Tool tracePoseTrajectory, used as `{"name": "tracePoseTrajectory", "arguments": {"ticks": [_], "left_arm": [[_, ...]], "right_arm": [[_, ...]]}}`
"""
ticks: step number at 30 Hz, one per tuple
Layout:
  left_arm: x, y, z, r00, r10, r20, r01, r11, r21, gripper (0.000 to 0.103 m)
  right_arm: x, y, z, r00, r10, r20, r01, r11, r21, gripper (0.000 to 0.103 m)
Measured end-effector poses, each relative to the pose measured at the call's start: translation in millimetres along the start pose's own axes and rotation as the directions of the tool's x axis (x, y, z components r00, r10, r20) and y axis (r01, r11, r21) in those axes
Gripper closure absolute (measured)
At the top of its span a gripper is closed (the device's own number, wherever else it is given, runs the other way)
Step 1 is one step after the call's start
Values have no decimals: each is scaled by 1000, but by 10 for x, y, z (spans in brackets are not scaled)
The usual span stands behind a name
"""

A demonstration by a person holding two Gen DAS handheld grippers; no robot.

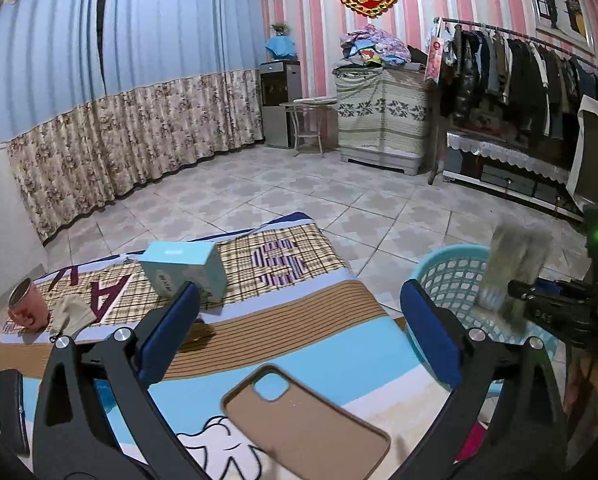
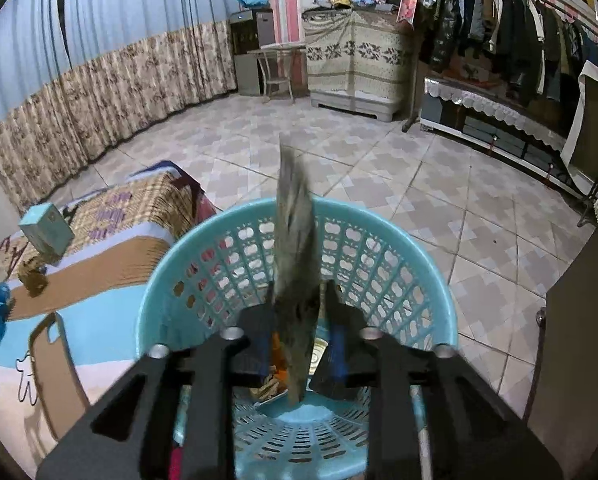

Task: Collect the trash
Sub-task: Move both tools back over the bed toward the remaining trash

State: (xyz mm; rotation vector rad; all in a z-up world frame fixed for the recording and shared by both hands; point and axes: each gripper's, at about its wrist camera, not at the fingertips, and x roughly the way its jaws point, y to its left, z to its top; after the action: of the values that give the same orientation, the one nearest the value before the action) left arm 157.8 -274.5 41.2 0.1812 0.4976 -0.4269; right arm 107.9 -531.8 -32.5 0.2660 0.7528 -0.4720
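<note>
Tiled floor beside the bed: basket (image 2: 299,216) parked there so drops go straight in. Right jaws (image 2: 297,312) parted, blurred wrapper (image 2: 297,240) loose between them over it; left jaws (image 1: 295,336) wide, empty above phone case (image 1: 307,420).

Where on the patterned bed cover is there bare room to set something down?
Free: the brown-and-blue striped band between the teal box and the tan phone case. Crowded: the far left, where the red cup and a crumpled wrapper sit close together.

One basket (image 2: 399,248), one box (image 1: 185,270), one phone case (image 1: 307,420), one cup (image 1: 27,306), one wrapper (image 2: 297,248).
</note>
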Motion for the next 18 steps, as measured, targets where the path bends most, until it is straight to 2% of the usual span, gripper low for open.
{"name": "tracePoseTrajectory", "arguments": {"ticks": [1, 3, 5, 7, 12, 16, 18], "left_arm": [[-24, 31, -1, 1000, 2, 4, -2, 1000, -4, 6], [-79, 110, -9, 1000, 6, 8, -6, 1000, -12, 6], [-127, 172, -14, 1000, 10, 11, -10, 1000, -20, 6], [-194, 255, -17, 1000, 18, 17, -17, 999, -28, 6], [-390, 503, -61, 998, 50, 29, -48, 997, -56, 6], [-549, 776, -143, 996, 91, 23, -89, 994, -69, 6], [-625, 926, -182, 992, 121, 25, -119, 990, -73, 5]], "right_arm": [[8, 4, -2, 1000, -7, 0, 7, 1000, 0, 48], [5, 6, -5, 1000, -17, 2, 17, 1000, 2, 36], [-27, 3, 3, 1000, -25, 5, 25, 1000, 9, 34], [-125, 18, -1, 1000, -15, 26, 15, 1000, 22, 23], [-463, 253, -12, 996, 18, 88, -16, 1000, -23, 22], [-805, 567, -73, 987, 77, 138, -69, 995, -65, 12], [-982, 749, -127, 981, 101, 164, -87, 992, -91, 12]]}}
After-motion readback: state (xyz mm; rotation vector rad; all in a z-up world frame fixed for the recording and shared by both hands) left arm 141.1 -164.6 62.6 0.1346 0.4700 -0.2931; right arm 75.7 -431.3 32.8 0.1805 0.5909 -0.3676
